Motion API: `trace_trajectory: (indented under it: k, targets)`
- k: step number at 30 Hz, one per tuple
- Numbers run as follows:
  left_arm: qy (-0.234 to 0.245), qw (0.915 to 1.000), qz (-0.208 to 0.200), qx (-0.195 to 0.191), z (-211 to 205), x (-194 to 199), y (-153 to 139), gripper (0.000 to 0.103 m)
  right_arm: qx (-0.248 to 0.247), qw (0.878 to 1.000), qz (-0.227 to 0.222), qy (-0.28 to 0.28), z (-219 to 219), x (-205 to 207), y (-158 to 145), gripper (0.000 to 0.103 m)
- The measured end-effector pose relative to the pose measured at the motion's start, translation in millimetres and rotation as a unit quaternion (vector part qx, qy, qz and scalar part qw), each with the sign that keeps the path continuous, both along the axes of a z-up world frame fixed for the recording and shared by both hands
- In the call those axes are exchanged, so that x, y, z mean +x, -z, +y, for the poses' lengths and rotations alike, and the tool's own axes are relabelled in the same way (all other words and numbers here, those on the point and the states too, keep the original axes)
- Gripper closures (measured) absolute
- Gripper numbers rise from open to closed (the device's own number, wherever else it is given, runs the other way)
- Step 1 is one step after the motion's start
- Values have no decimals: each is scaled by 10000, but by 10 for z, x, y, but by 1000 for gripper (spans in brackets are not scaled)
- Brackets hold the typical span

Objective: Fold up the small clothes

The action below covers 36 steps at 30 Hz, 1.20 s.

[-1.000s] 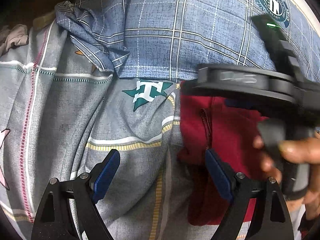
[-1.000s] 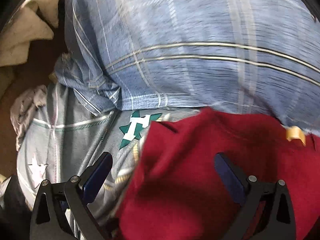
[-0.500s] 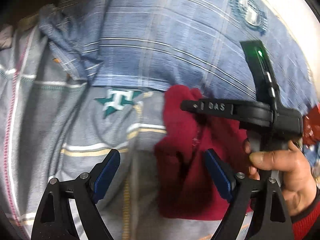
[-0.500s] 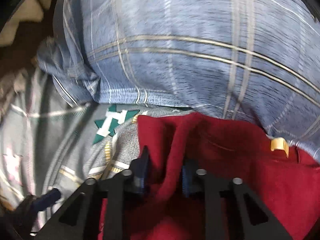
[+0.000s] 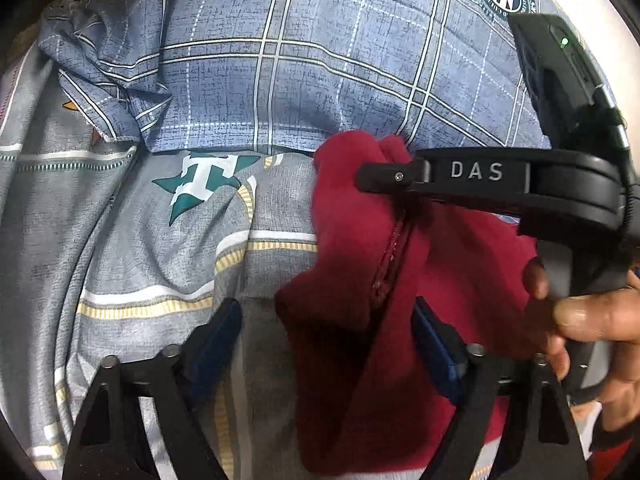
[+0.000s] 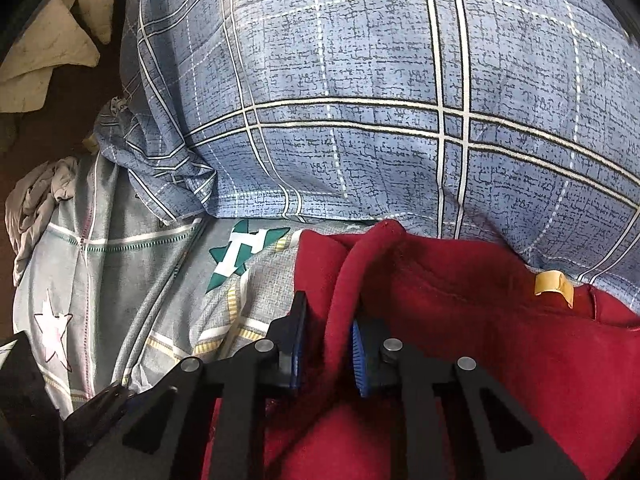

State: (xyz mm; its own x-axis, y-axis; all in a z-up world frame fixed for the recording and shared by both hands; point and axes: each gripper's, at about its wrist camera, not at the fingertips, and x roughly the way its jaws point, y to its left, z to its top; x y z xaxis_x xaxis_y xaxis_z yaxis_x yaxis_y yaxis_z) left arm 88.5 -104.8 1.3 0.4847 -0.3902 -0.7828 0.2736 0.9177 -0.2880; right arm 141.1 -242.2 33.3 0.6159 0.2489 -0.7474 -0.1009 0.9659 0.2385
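A dark red garment [image 5: 360,240] lies bunched on the grey star-print bedsheet [image 5: 140,240], against a blue plaid pillow [image 5: 320,80]. My right gripper [image 6: 328,340] is shut on a raised fold of the red garment [image 6: 480,340] near its left edge. In the left wrist view the same gripper's black body marked "DAS" [image 5: 476,172] reaches in from the right, held by a hand [image 5: 592,312]. My left gripper [image 5: 324,332] hovers over the garment's lower left part and its jaws are closing. Red cloth lies between them, and the left pad [image 5: 216,336] is still clear of it.
The blue plaid pillow [image 6: 360,100] fills the back of the bed. A yellow label [image 6: 554,284] sits at the garment's neck. A beige cloth [image 6: 44,52] and a crumpled grey cloth [image 6: 40,192] lie at the far left, beside a dark edge.
My right gripper went from open over the red garment to shut on a fold of it. My left gripper drew nearer the garment and its jaws narrowed.
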Motion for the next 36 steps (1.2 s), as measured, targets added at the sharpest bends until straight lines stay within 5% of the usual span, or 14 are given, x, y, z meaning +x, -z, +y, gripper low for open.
trace_trajectory:
  k: [2,6,8,10,14,18,28,36]
  targets:
    - [3,9999,126,-69,-45,14,33,50,23,10000,44,-29,-1,6,6,83]
    - [-74,9999,80,-87,-52,8,31,55,117,9998,139,-97,24,22,19,68]
    - [-74,9999,56,-87,-44,1,19,56,97,9998,146,-129,52,29,10,39]
    - [-63,9999,42,-97,-31,-8,2,58,152,9996,199,-126,75,54,20,26]
    - [-48,10000,14,-43,-20,-20,-18,59,184,9990,344,-194,164,142,83,27]
    - [-47,10000,36,-24,19,-54,-51,58,-304,9984,457,-157,297,193,212,27]
    - [-86,9999,5,84,0,-71,-53,55,-385,9989,265,-89,244,96,253,32]
    - [-83,9997,-1,209,-12,-73,-47,50,-383,9993,50,6,196,-10,200,61]
